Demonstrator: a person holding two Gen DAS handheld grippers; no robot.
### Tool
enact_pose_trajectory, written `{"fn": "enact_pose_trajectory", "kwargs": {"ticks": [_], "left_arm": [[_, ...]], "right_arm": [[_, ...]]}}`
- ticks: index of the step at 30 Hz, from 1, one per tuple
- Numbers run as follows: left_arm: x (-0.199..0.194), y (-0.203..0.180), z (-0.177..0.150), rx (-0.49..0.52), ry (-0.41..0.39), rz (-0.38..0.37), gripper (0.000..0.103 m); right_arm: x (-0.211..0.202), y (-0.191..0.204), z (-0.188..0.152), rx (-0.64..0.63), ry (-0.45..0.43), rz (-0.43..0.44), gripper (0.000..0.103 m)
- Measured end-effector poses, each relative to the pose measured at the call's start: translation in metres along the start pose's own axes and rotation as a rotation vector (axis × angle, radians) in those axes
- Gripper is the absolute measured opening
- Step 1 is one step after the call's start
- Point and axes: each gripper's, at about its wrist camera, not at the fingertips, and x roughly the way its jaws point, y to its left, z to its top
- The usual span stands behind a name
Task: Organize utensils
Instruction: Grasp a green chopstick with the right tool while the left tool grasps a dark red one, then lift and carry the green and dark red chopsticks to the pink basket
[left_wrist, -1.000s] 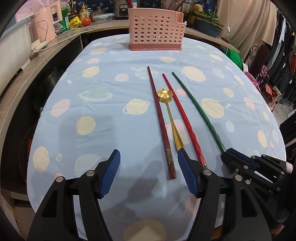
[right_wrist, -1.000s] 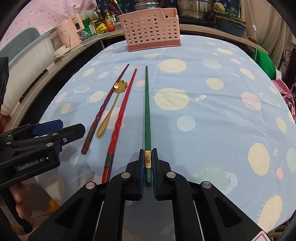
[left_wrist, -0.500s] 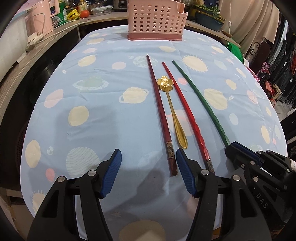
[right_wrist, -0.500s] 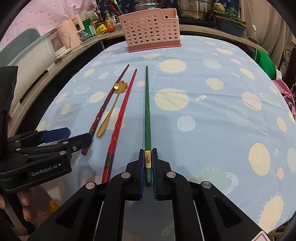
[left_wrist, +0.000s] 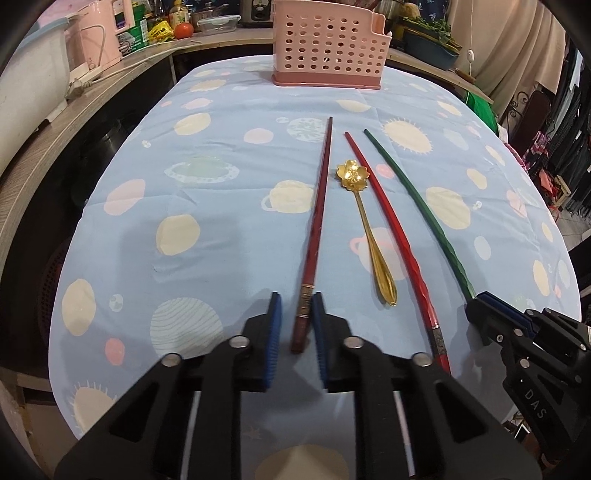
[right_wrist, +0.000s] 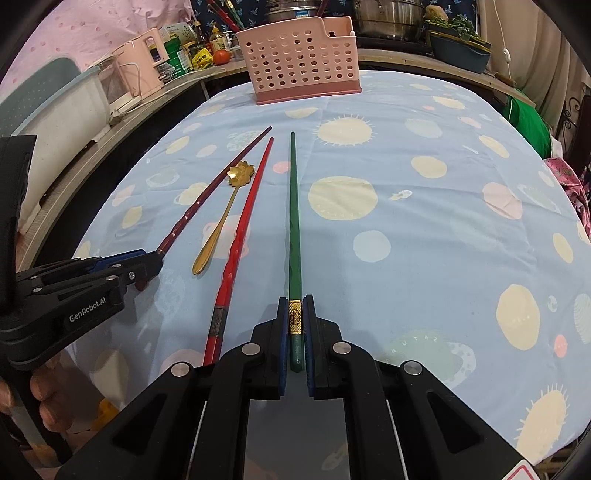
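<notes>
Left tool now astride maroon chopstick

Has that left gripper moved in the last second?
Yes. The left gripper slid toward the dark red chopstick, and its jaws have just been closing around that stick's end, while the pink basket stayed put.

Oval surface under a light blue cloth printed with suns and planets. Lying on it side by side, running lengthwise: dark red chopstick, gold flower-bowl spoon, bright red chopstick, green chopstick. The spoon sits between the two red ones. Pink perforated utensil basket stands upright at the far end, well apart from the chopstick tips.
</notes>
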Motion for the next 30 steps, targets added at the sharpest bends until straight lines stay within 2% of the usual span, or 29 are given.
{"fn": "enact_pose_trajectory", "kwargs": {"ticks": [14, 30], "left_arm": [[-0.015, 0.007, 0.005, -0.037, -0.028, -0.02, 0.007], [-0.07, 0.011, 0.04, -0.07, -0.159, -0.073, 0.007]], "right_arm": [[-0.011, -0.001, 0.008, 0.01, -0.028, 0.011, 0.007], [-0.069, -0.007, 0.055, 0.029, -0.194, 0.048, 0.007]]}}
